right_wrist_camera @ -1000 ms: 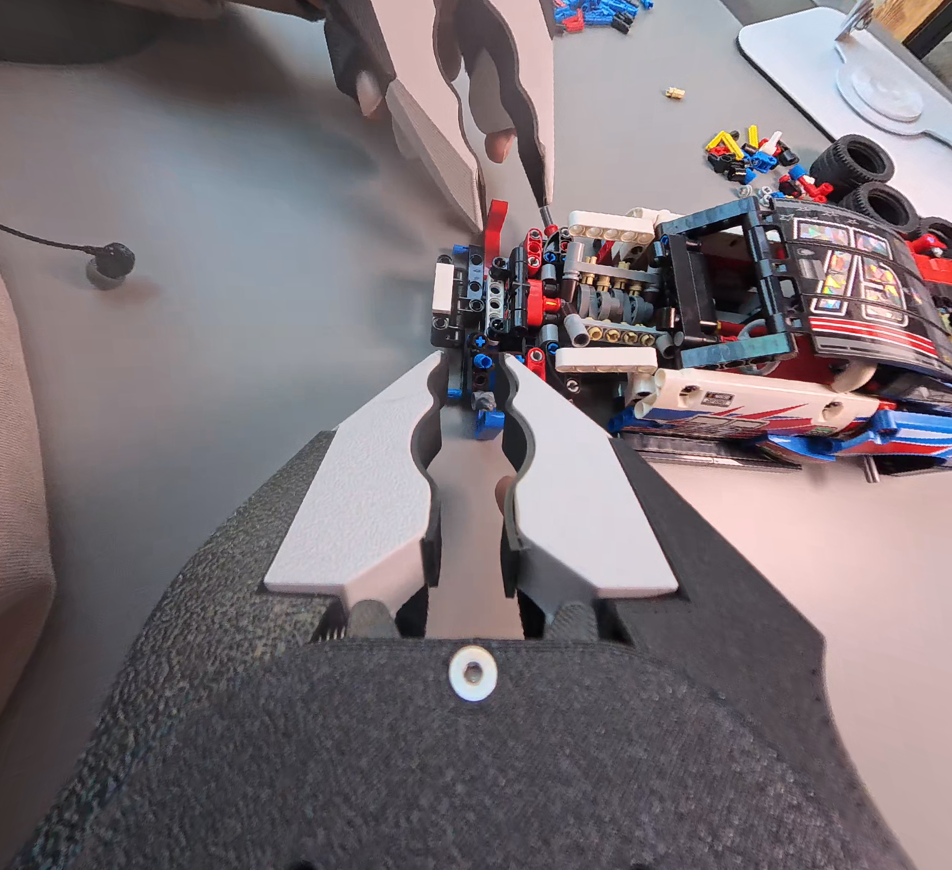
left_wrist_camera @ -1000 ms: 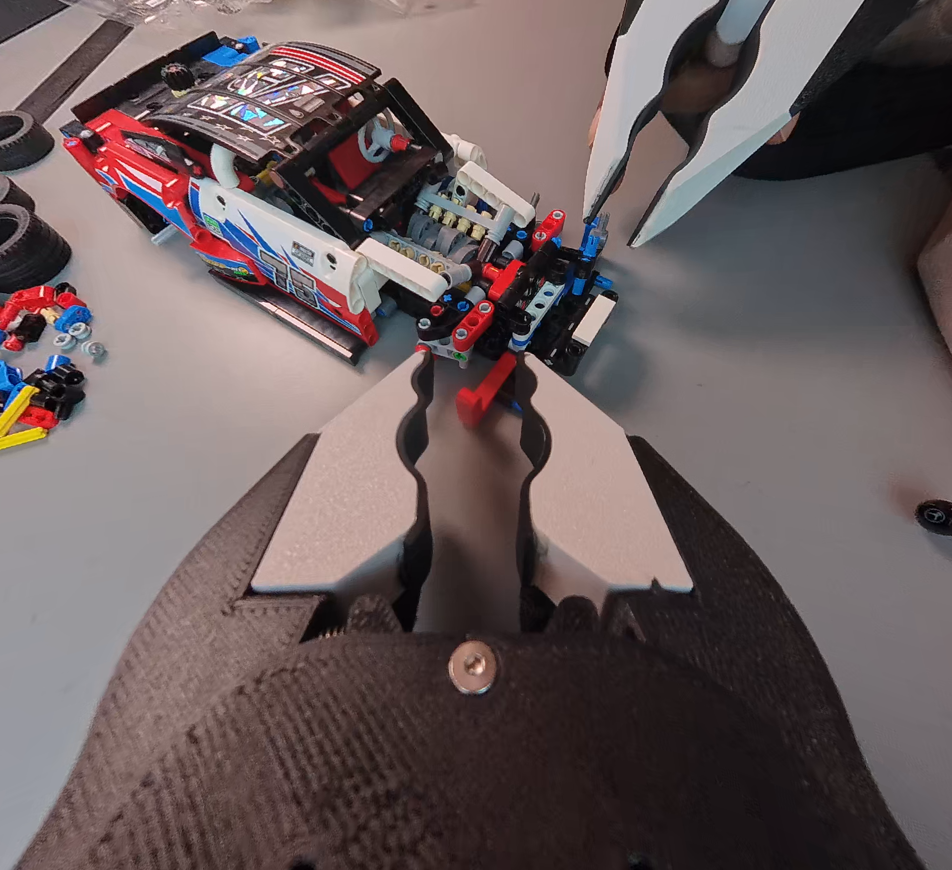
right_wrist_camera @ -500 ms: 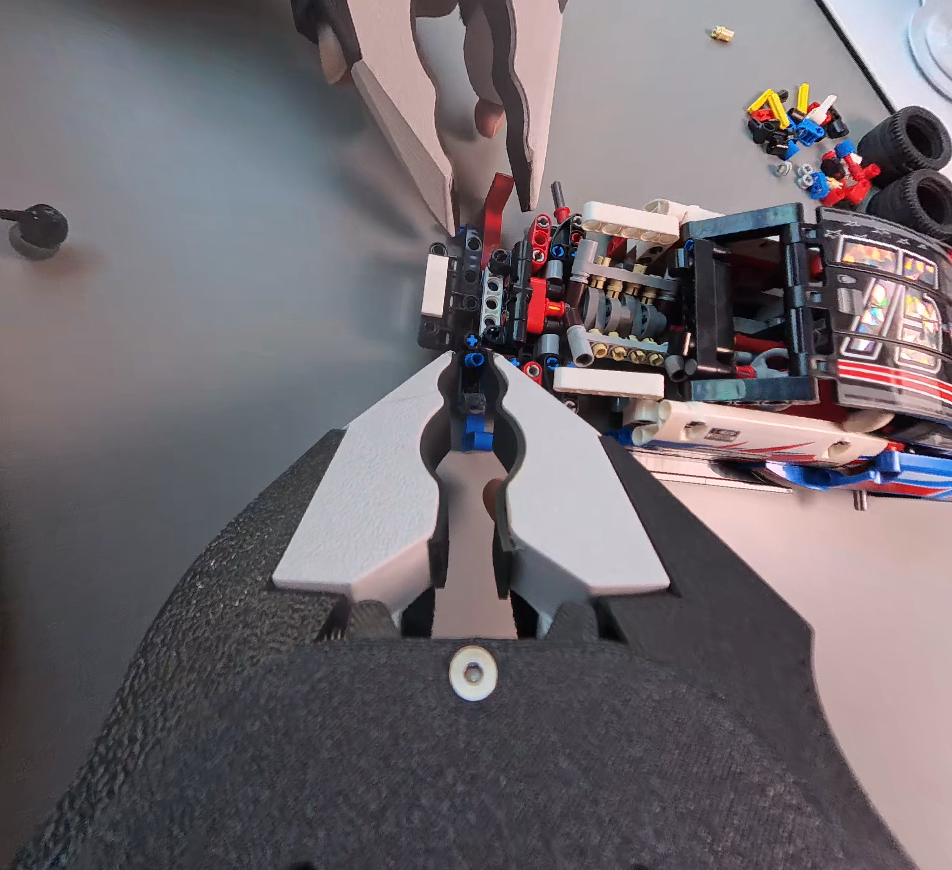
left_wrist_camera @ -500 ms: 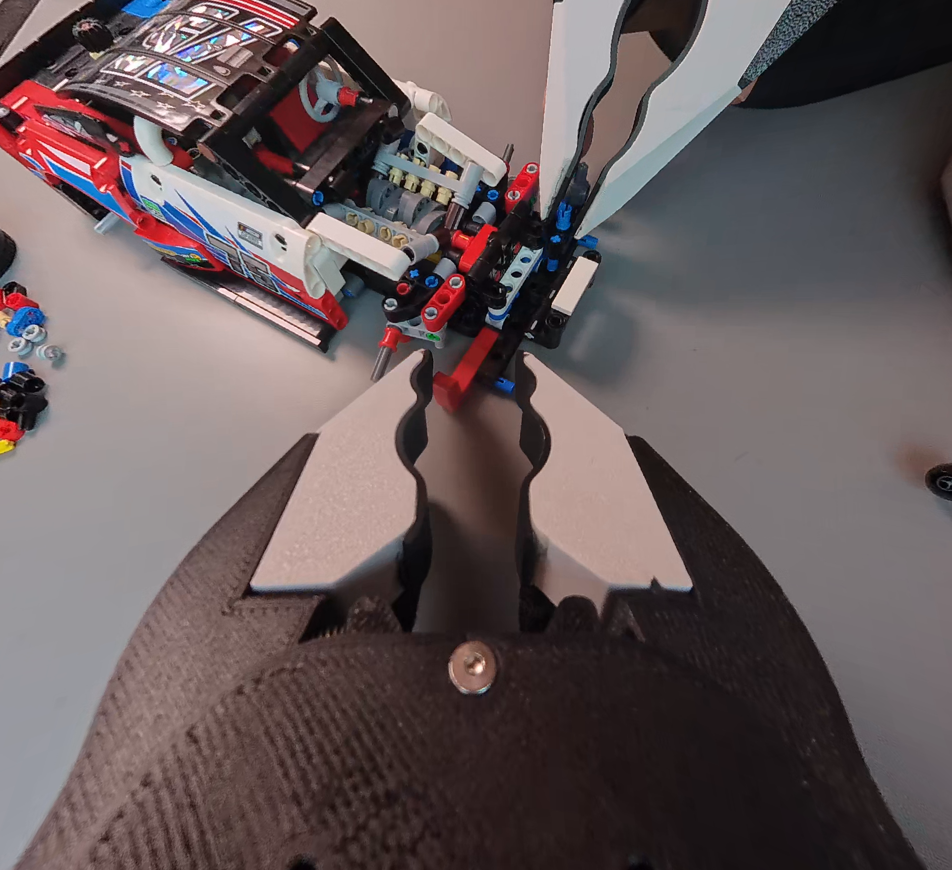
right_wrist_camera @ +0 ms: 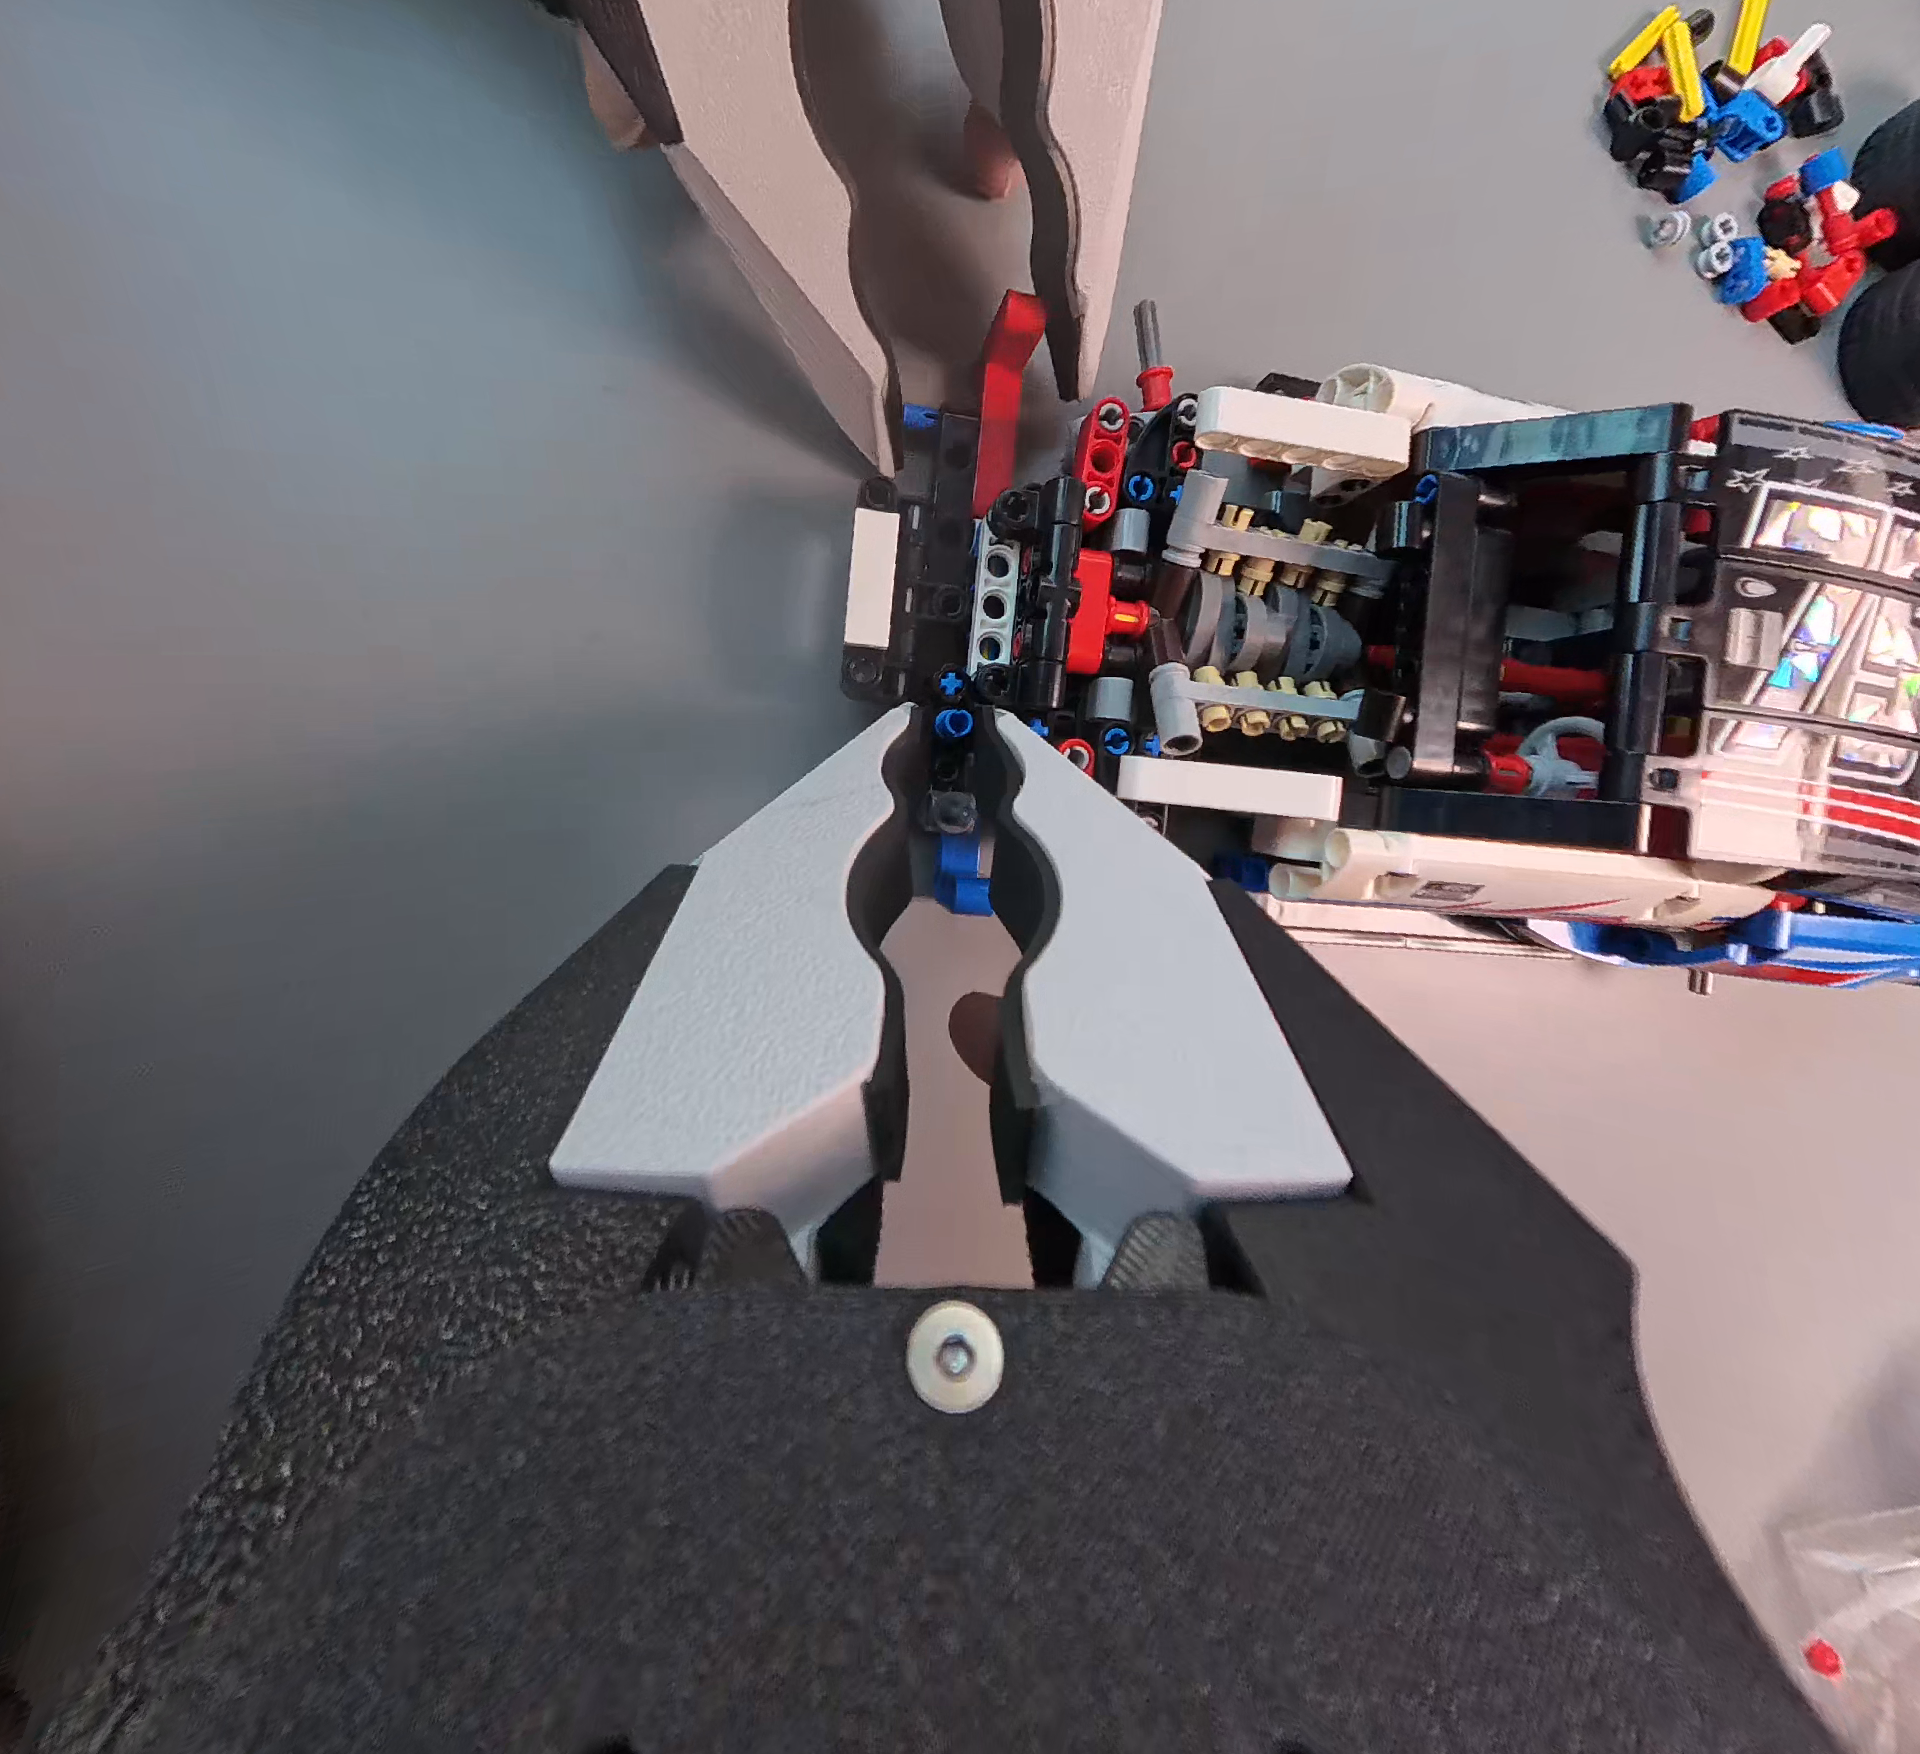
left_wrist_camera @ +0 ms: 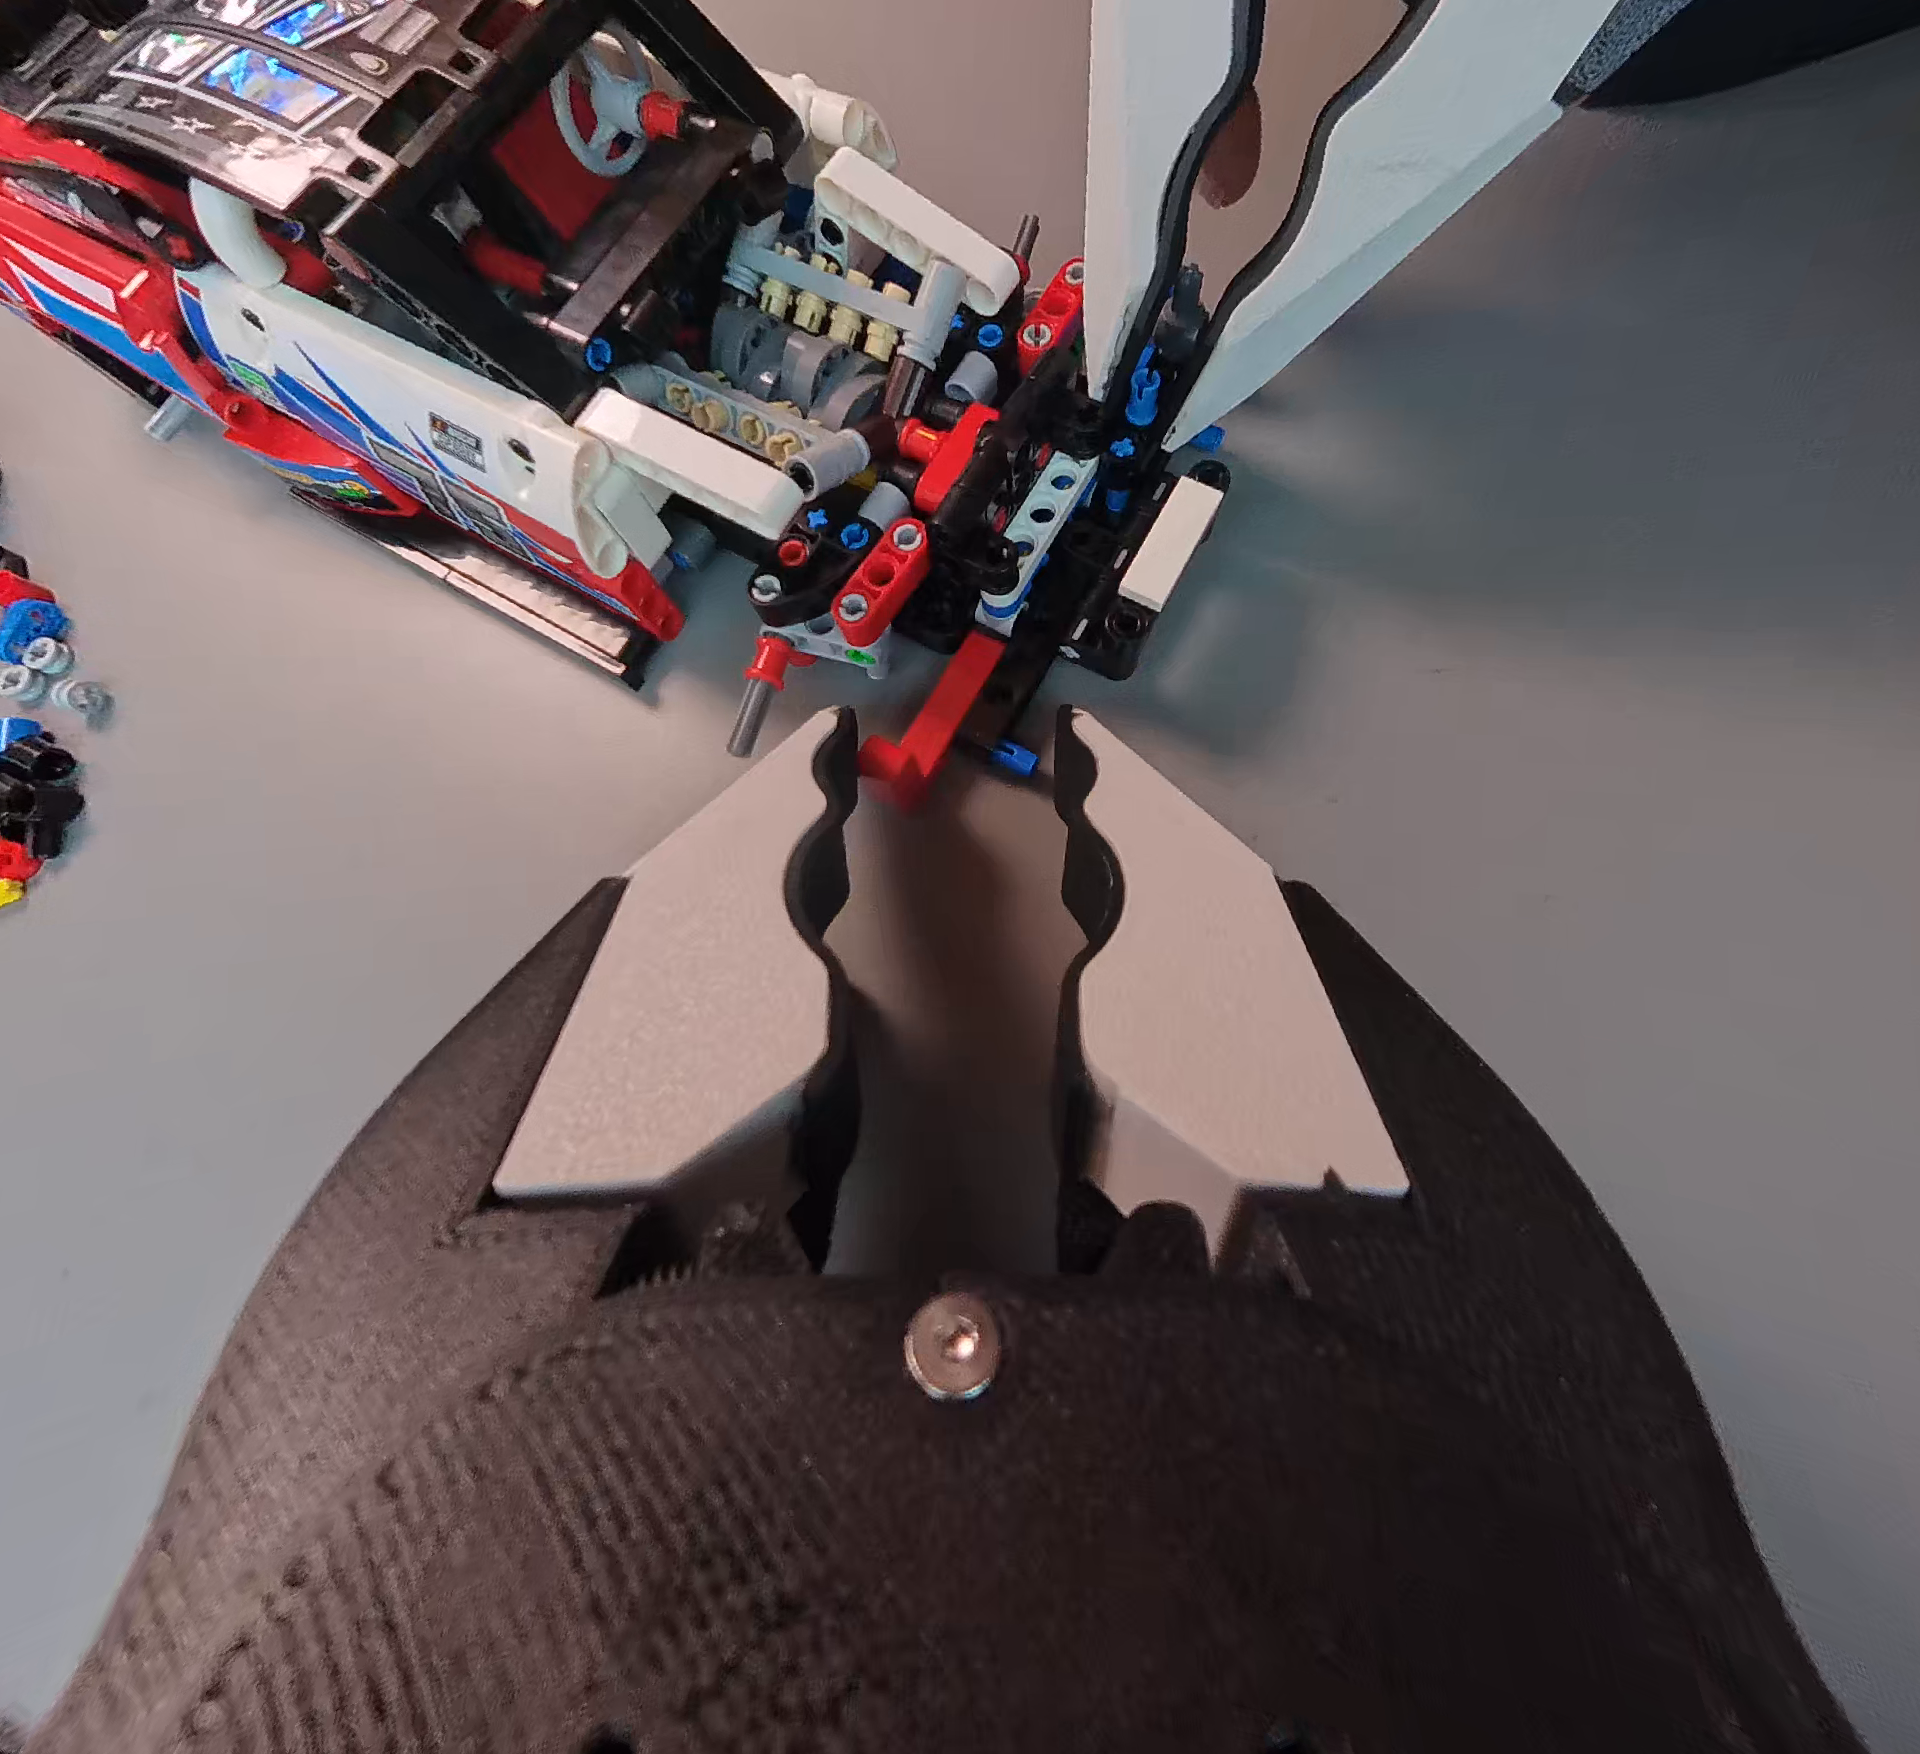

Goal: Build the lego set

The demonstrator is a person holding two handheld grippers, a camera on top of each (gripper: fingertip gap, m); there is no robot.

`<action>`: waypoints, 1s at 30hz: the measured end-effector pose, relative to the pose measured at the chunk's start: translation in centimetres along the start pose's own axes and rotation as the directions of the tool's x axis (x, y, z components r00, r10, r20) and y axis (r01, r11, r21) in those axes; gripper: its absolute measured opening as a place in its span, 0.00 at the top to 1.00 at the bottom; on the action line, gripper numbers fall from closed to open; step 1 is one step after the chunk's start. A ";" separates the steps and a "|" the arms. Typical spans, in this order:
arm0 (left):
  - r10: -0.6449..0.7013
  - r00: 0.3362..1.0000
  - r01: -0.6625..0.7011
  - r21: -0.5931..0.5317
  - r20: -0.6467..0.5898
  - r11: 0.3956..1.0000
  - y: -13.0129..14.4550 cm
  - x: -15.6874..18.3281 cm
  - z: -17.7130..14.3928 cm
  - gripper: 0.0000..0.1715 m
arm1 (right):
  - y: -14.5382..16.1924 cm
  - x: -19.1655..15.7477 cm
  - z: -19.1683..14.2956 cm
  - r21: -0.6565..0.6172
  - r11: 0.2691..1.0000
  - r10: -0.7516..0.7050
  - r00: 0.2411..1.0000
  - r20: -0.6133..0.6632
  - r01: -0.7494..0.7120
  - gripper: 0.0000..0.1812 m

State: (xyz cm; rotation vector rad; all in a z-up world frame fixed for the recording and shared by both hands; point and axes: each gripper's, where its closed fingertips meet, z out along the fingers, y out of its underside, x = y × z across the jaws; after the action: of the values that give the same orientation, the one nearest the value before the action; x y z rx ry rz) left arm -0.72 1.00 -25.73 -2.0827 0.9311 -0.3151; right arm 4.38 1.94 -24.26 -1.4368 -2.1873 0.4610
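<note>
The Lego race car (left_wrist_camera: pixel 436 416) lies on the grey table with its open front end toward both grippers; it also shows in the right wrist view (right_wrist_camera: pixel 1299 447). A red L-shaped beam (left_wrist_camera: pixel 930 728) sticks out of the front end. My left gripper (left_wrist_camera: pixel 951 733) is open, its tips on either side of that beam's end, and it shows at the top of the right wrist view (right_wrist_camera: pixel 977 421). My right gripper (right_wrist_camera: pixel 951 722) is shut on a black and blue pin piece (right_wrist_camera: pixel 956 837) pressed against the car's front corner. It shows in the left wrist view (left_wrist_camera: pixel 1148 411).
Loose small parts (right_wrist_camera: pixel 1725 115) and black tyres (right_wrist_camera: pixel 1886 177) lie beyond the car. More small parts (left_wrist_camera: pixel 36 728) sit at the left edge. A clear plastic bag (right_wrist_camera: pixel 1860 1600) lies near right. A person's fingertip (right_wrist_camera: pixel 977 156) shows behind the left gripper. Left tips to right tips: about 6 centimeters.
Both grippers have closed in on the car's front end. The right gripper has brought the black and blue piece against the car and narrowed. The left gripper's tips now flank the red beam.
</note>
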 end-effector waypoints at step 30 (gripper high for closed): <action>-0.024 0.998 0.026 -0.029 0.059 0.999 -0.1 -0.1 0.1 0.82 | -0.1 -0.1 -0.9 -0.042 0.999 -0.036 0.998 -0.044 0.034 0.97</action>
State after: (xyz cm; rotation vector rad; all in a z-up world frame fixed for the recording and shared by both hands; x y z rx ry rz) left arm -0.69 1.14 -25.74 -2.1208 0.8804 -0.2537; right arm 4.80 1.80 -23.51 -1.4143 -2.1946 0.3711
